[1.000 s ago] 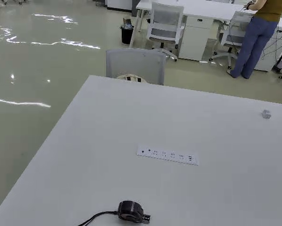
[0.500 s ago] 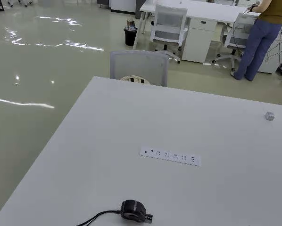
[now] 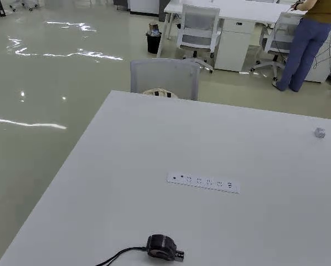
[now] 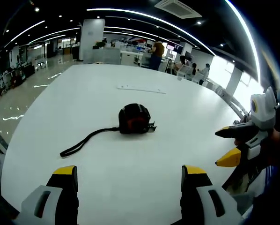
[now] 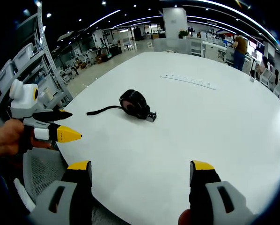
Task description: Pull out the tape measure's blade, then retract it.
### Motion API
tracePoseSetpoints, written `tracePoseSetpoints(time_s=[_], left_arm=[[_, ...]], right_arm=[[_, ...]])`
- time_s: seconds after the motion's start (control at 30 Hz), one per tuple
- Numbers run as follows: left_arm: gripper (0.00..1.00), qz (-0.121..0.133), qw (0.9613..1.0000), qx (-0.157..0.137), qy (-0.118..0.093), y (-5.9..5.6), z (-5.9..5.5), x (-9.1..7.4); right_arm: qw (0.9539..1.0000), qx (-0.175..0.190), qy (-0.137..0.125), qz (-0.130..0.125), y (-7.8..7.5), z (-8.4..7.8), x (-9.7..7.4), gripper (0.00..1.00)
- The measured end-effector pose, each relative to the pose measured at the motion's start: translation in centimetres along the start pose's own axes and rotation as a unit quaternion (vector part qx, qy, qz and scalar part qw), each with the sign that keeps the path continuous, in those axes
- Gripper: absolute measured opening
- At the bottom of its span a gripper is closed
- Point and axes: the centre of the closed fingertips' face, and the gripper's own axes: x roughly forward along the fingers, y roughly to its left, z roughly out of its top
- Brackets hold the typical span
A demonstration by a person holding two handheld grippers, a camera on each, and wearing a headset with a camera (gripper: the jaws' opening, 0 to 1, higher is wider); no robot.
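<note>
A black tape measure [image 3: 164, 247] lies near the front edge of the white table [image 3: 210, 144], its black wrist strap [image 3: 118, 256] trailing to the left and its blade fully inside the case. In the left gripper view the tape measure [image 4: 135, 119] lies ahead of my left gripper [image 4: 128, 176], which is open and holds nothing. In the right gripper view the tape measure [image 5: 136, 105] lies ahead of my right gripper [image 5: 142, 171], also open with nothing between its jaws. Each gripper is seen in the other's view, the right gripper [image 4: 240, 145] and the left gripper [image 5: 51, 126], both off the table's near edge.
A white power strip [image 3: 203, 182] is set into the table's middle. A small clear object [image 3: 319, 133] rests at the far right. A grey chair [image 3: 164, 77] stands at the far edge. Beyond are desks, chairs, a bin and a standing person [image 3: 304, 41].
The head camera has shifted, so the whole scene sits slightly lower and to the right. The tape measure has not moved on the table.
</note>
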Motion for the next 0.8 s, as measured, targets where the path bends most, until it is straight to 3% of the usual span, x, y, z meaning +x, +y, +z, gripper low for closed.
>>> tracePoseSetpoints(time_s=[0.47, 0.8], left_arm=[[0.92, 0.0, 1.0, -0.002, 0.0, 0.5, 0.0, -1.5], [0.96, -0.001, 0.9999, 0.0, 0.012, 0.8, -1.0, -3.5]], right_arm=[[0.9999, 0.008, -0.003, -0.01, -0.5, -0.1, -1.5, 0.92], [0.9996, 0.014, 0.005, -0.024, -0.7, -1.0, -2.4, 0.98]])
